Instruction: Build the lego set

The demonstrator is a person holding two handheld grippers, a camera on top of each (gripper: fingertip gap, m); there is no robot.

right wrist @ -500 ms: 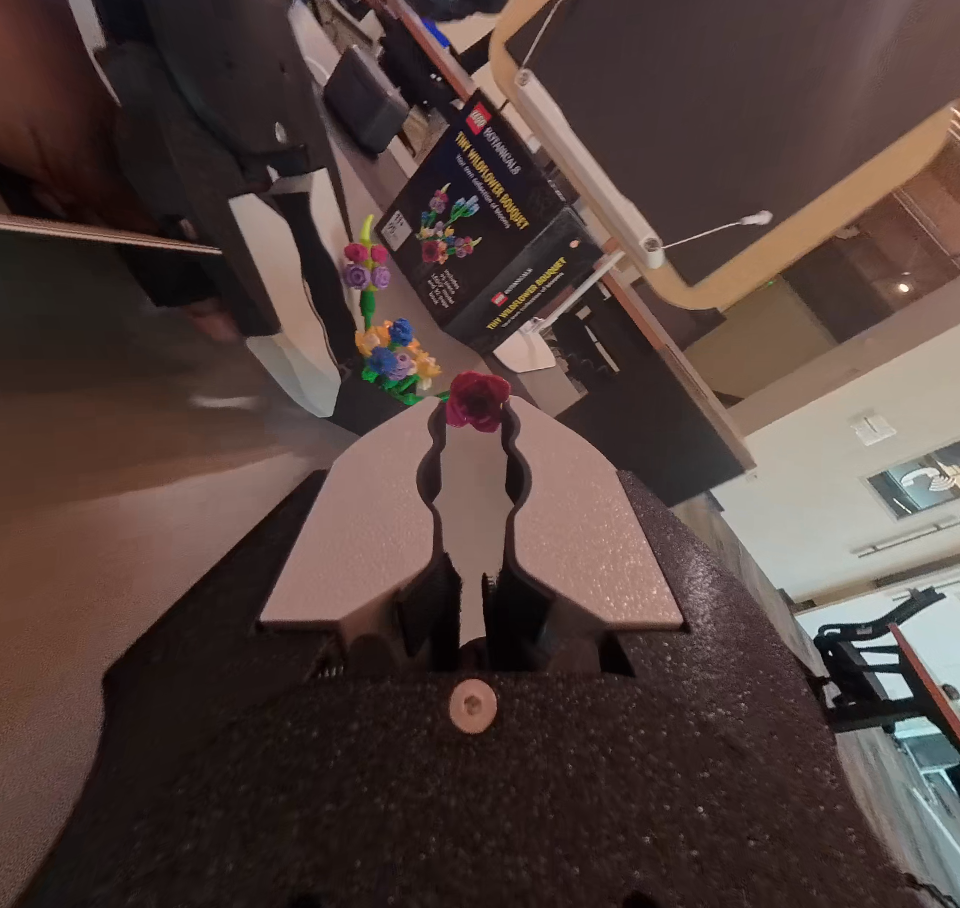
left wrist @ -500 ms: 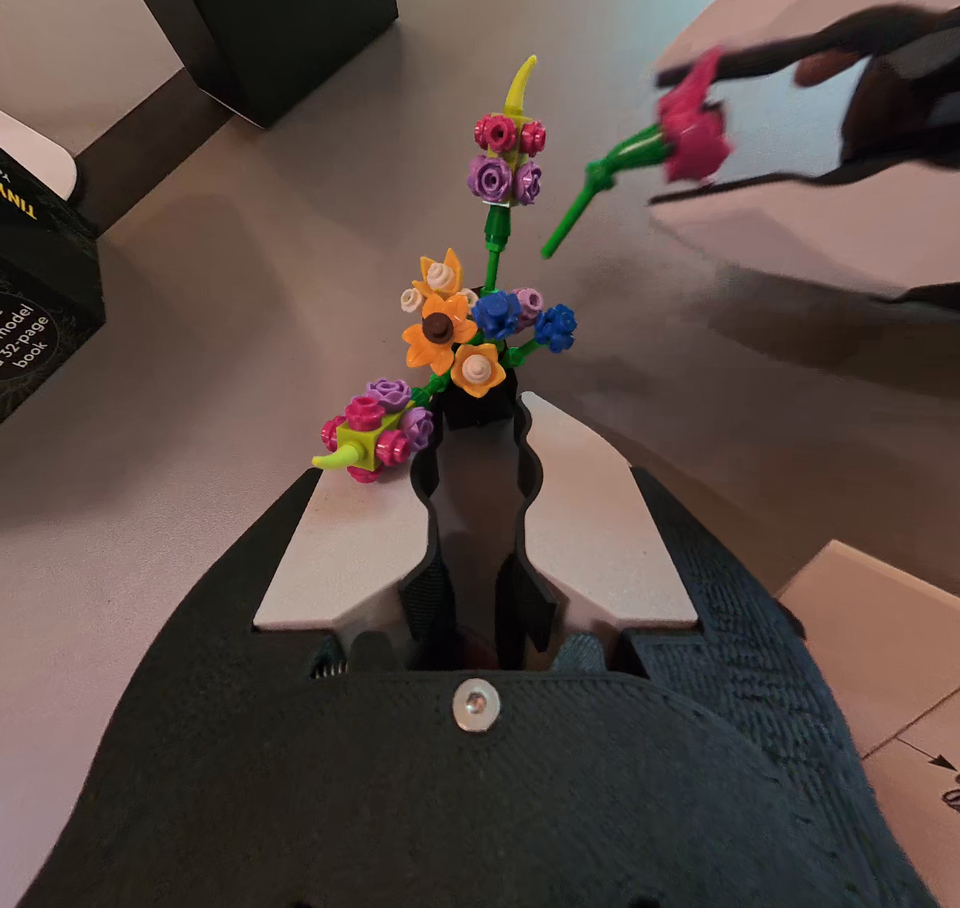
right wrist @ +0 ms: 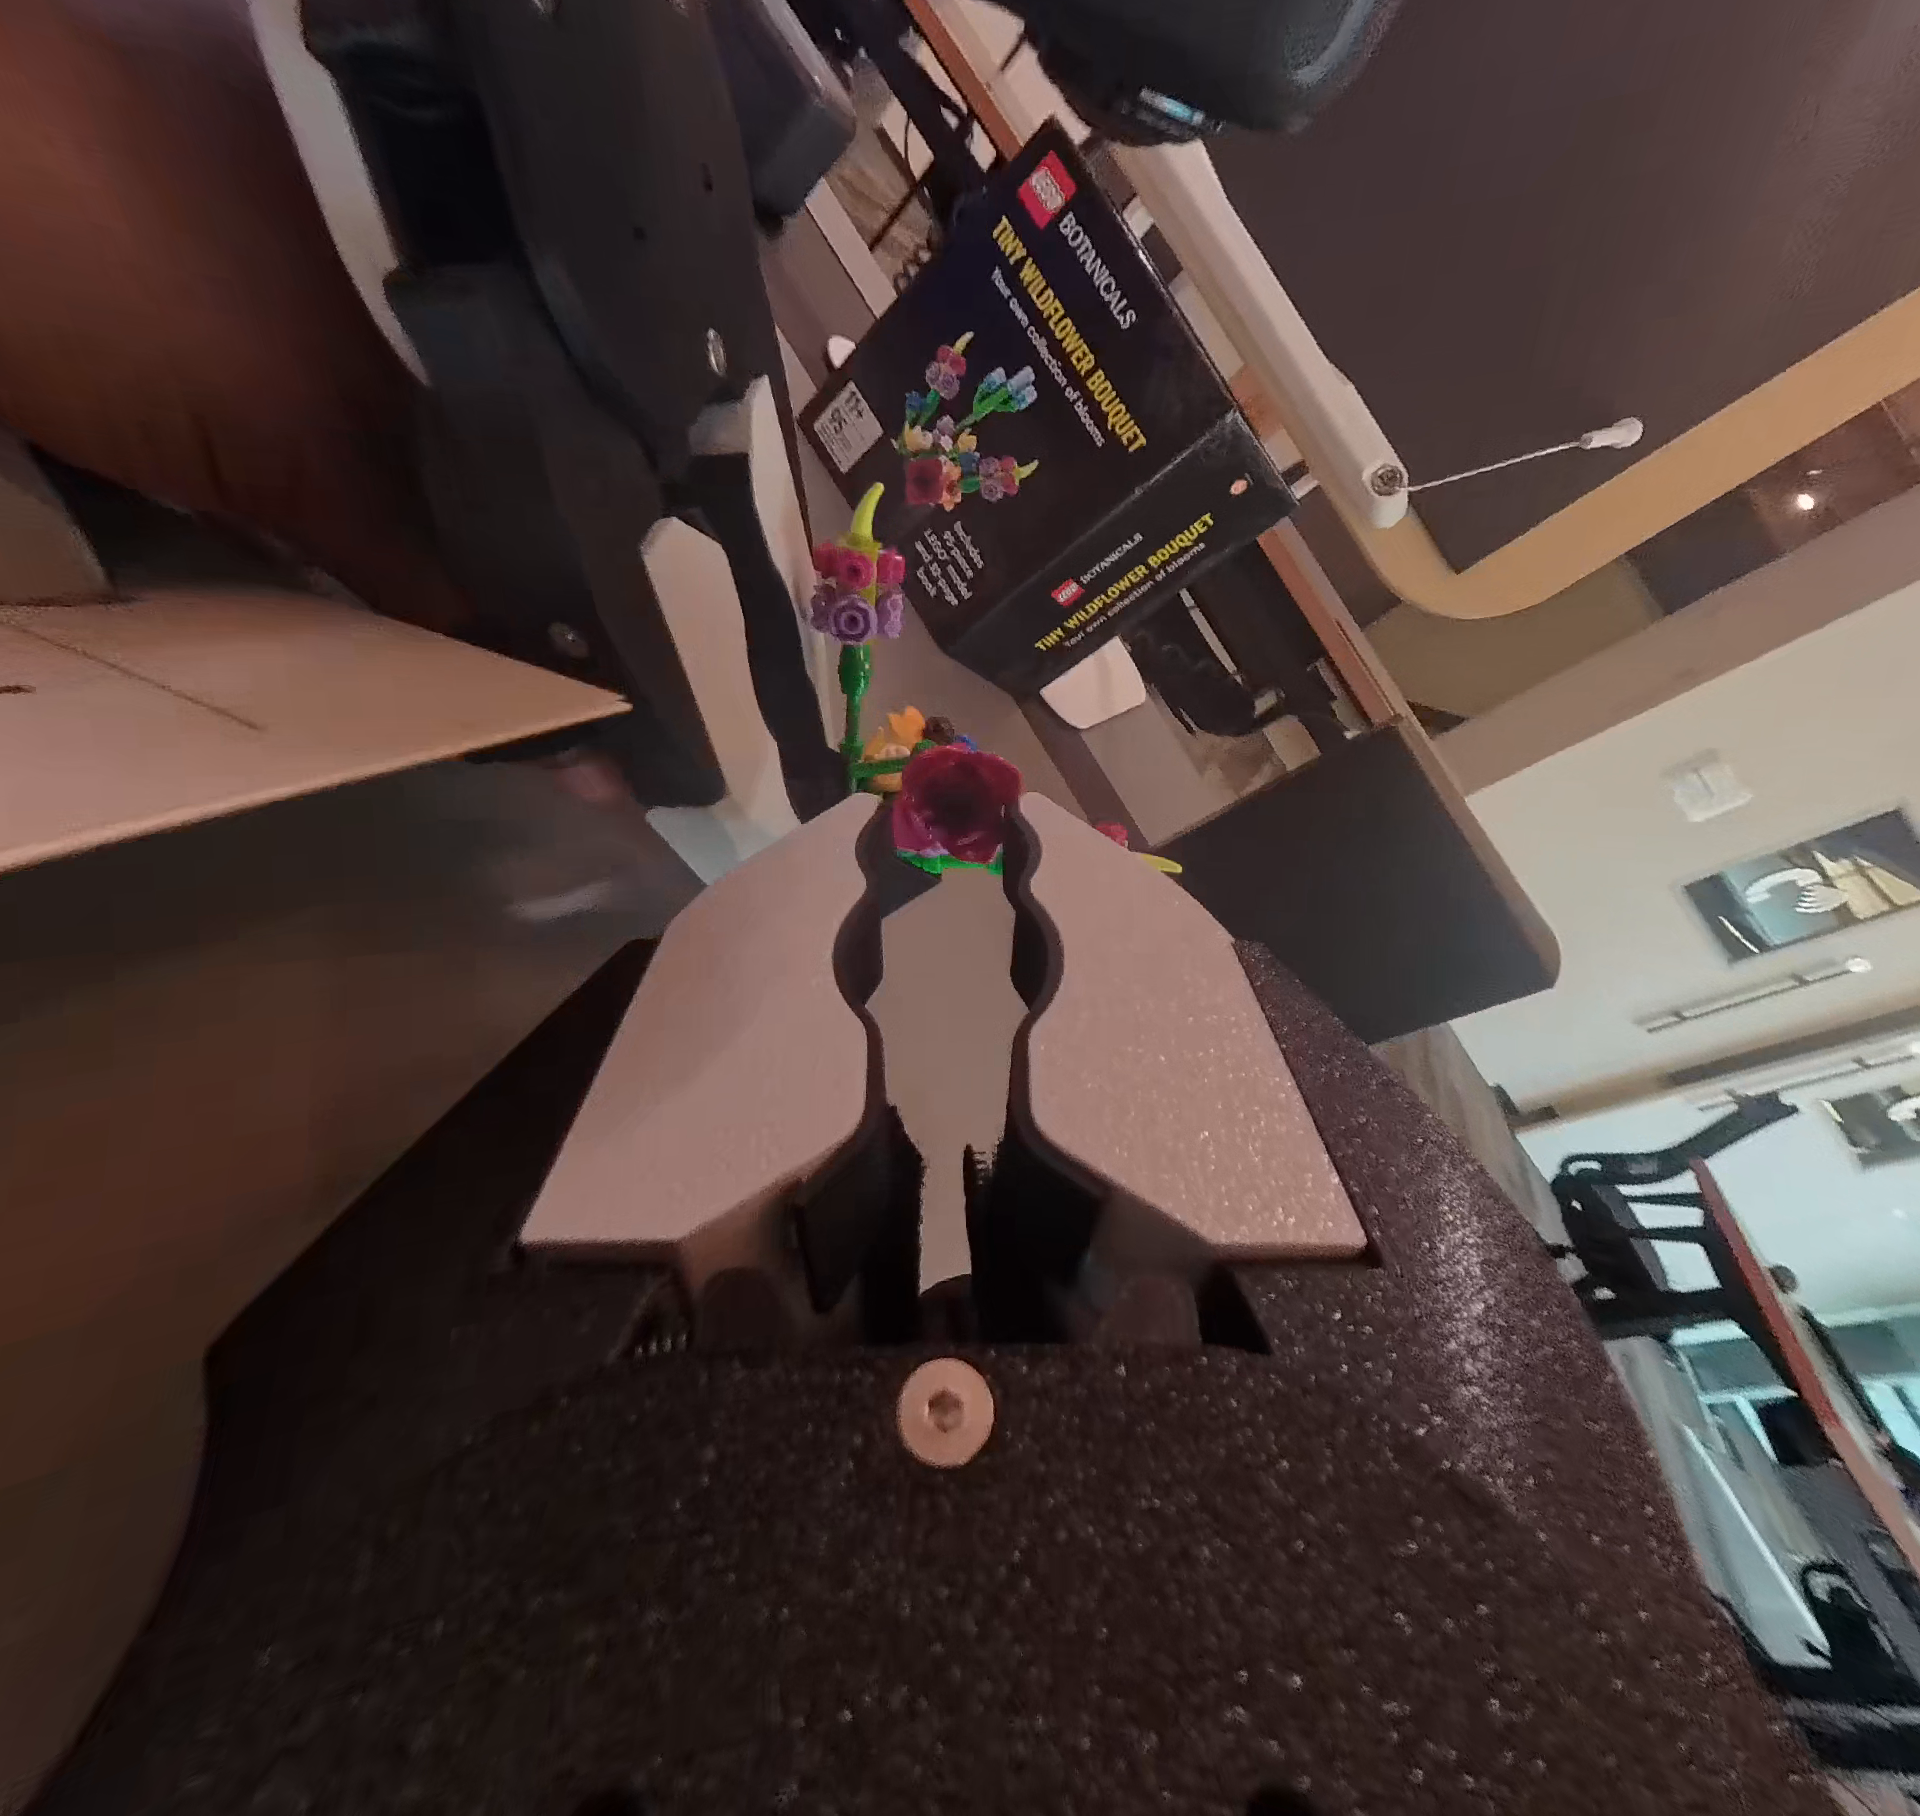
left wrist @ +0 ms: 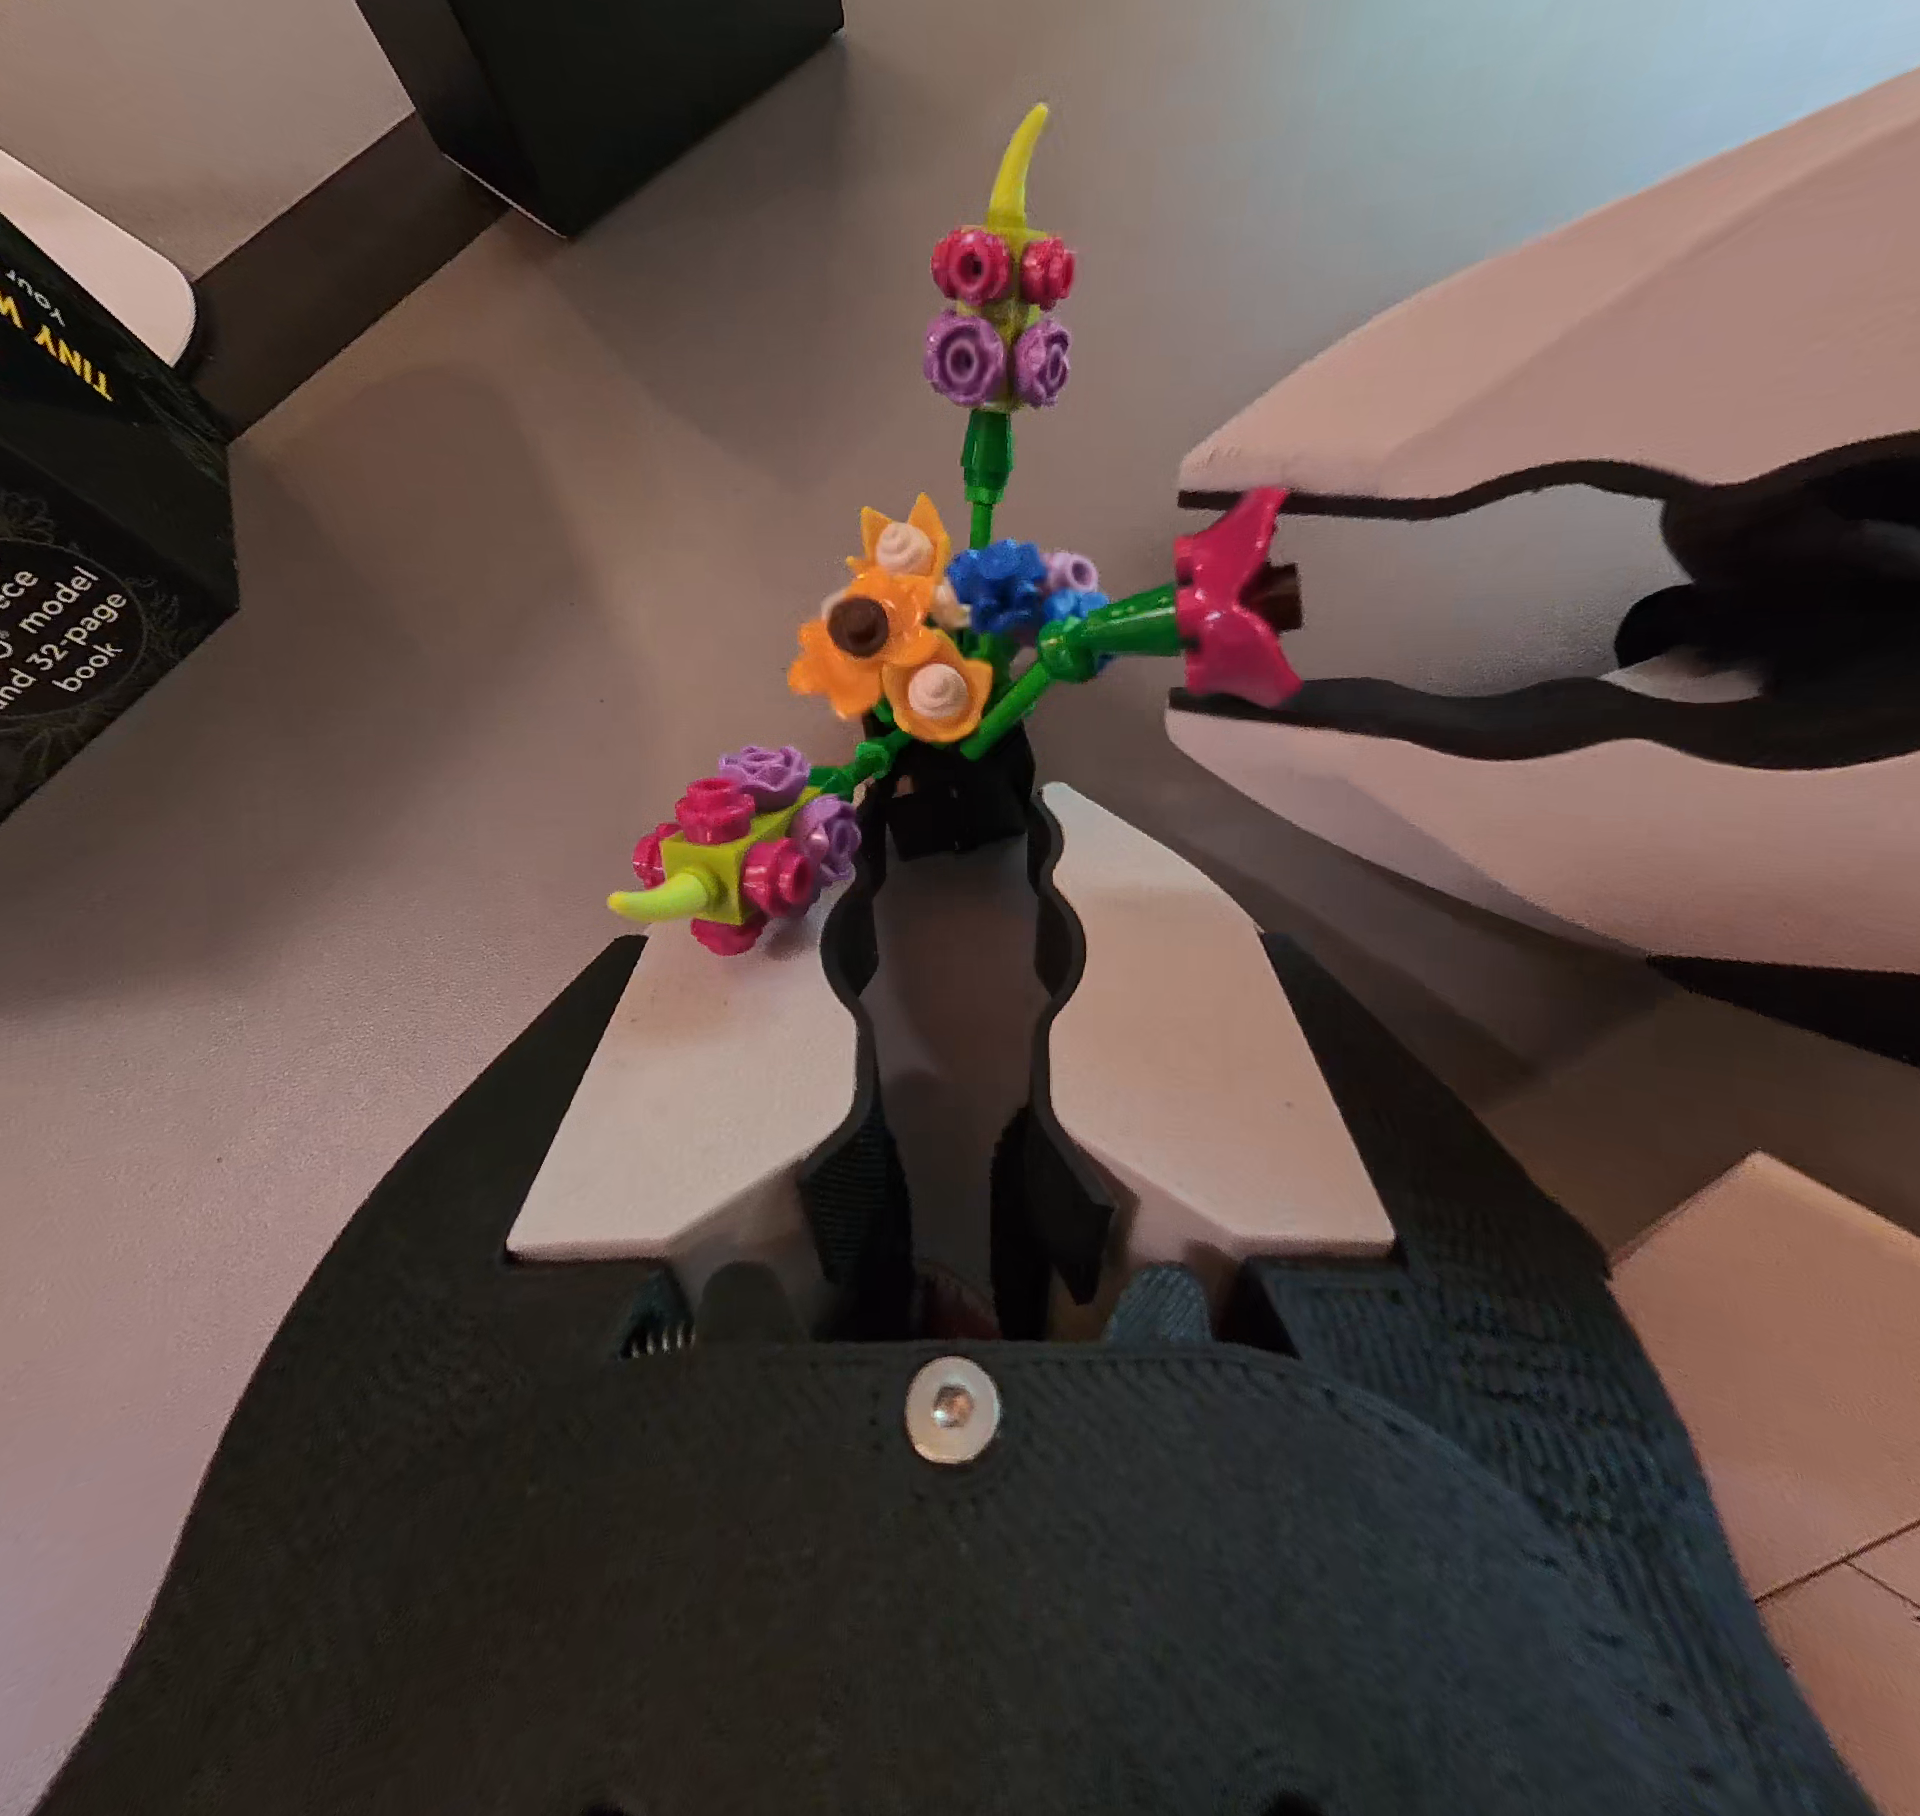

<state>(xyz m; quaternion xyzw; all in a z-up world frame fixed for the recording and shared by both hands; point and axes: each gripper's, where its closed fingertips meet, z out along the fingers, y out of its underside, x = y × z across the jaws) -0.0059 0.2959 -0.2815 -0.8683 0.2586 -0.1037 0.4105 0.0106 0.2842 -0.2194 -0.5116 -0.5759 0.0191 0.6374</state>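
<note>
We see a black box (right wrist: 1049,436) with printed lettering and a flower picture standing near the bench's (left wrist: 416,561) far edge. Our left tool (left wrist: 956,810) pinches the black base (left wrist: 961,800) of the bouquet (left wrist: 914,623). Our right tool (right wrist: 945,821) pinches the pink flower (right wrist: 951,805) by its bloom, its green stem reaching the base. Only the left wrist view shows that stem (left wrist: 1049,675); only the right shows the box front.
</note>
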